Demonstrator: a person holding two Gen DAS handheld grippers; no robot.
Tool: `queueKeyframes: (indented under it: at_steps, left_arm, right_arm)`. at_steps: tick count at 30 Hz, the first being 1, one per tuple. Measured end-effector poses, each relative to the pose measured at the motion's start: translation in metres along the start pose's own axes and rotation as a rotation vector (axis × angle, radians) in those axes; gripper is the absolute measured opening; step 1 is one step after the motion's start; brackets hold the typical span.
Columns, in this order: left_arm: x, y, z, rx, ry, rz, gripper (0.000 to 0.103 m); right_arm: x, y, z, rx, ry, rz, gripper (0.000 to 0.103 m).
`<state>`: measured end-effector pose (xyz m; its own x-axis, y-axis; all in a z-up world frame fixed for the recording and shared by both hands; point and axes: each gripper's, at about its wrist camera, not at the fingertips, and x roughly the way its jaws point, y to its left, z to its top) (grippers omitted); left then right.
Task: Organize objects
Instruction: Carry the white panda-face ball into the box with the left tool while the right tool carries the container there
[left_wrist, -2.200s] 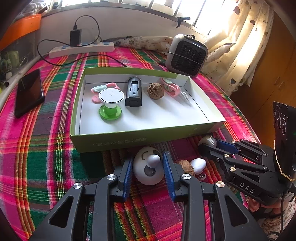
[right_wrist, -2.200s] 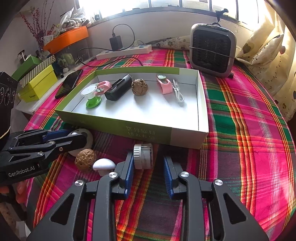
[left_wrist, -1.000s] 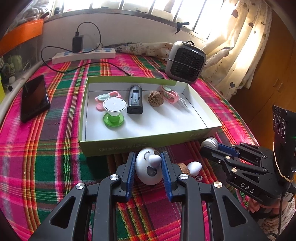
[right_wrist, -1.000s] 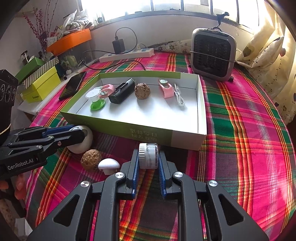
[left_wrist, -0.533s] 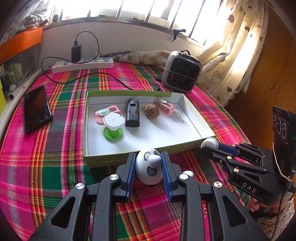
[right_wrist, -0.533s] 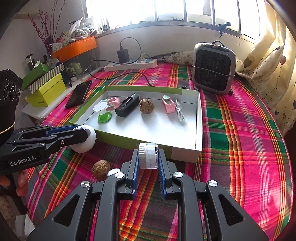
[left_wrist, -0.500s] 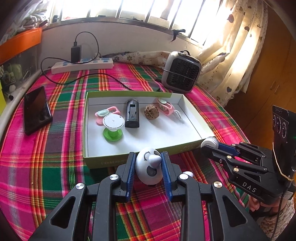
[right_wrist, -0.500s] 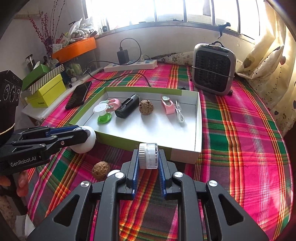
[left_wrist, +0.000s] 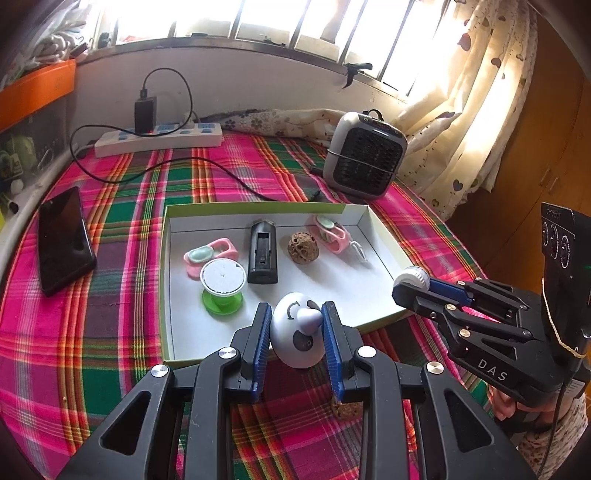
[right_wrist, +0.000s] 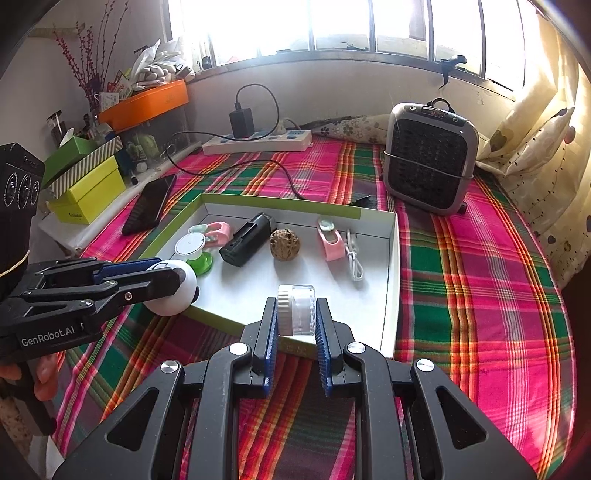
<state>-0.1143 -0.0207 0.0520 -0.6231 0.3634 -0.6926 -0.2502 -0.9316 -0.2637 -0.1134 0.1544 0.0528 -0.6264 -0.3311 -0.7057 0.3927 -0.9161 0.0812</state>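
My left gripper (left_wrist: 297, 328) is shut on a white egg-shaped gadget (left_wrist: 295, 336), held in the air over the near edge of the green-rimmed white box (left_wrist: 258, 206). From the right wrist view the same white gadget (right_wrist: 173, 288) hangs at the box's near left rim (right_wrist: 218, 319). My right gripper (right_wrist: 295, 321) is shut on a small clear jar with a white ribbed lid (right_wrist: 295, 310), above the box's near right part. In the left wrist view that jar (left_wrist: 412, 277) shows at the tip of the right gripper's fingers (left_wrist: 443, 291).
Inside the box lie a green-and-white spool (left_wrist: 222, 286), two pink clips (left_wrist: 207, 254), a black case (left_wrist: 263, 251), a walnut (left_wrist: 303, 247) and a white cable (right_wrist: 352, 258). A walnut (left_wrist: 345, 410) lies on the plaid cloth. Phone (left_wrist: 64, 240), power strip (left_wrist: 159, 138) and heater (left_wrist: 364, 155) surround the box.
Both grippers have closed on their objects and lifted them off the cloth, then moved forward over the box's near edge. The second walnut and white mushroom-shaped piece stayed behind on the cloth.
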Motion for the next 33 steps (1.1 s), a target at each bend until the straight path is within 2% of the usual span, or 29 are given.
queueKeyframes:
  at_steps: [13,33]
  left_arm:
    - [0.027,0.006,0.011,-0.004,0.033,0.005,0.025]
    - [0.055,0.017,0.013,-0.014,0.077,0.030,0.025]
  right_arm:
    - [0.039,-0.014,0.023,0.010,0.047,0.003,0.020]
    - [0.080,-0.021,0.036,-0.003,0.101,0.002,0.020]
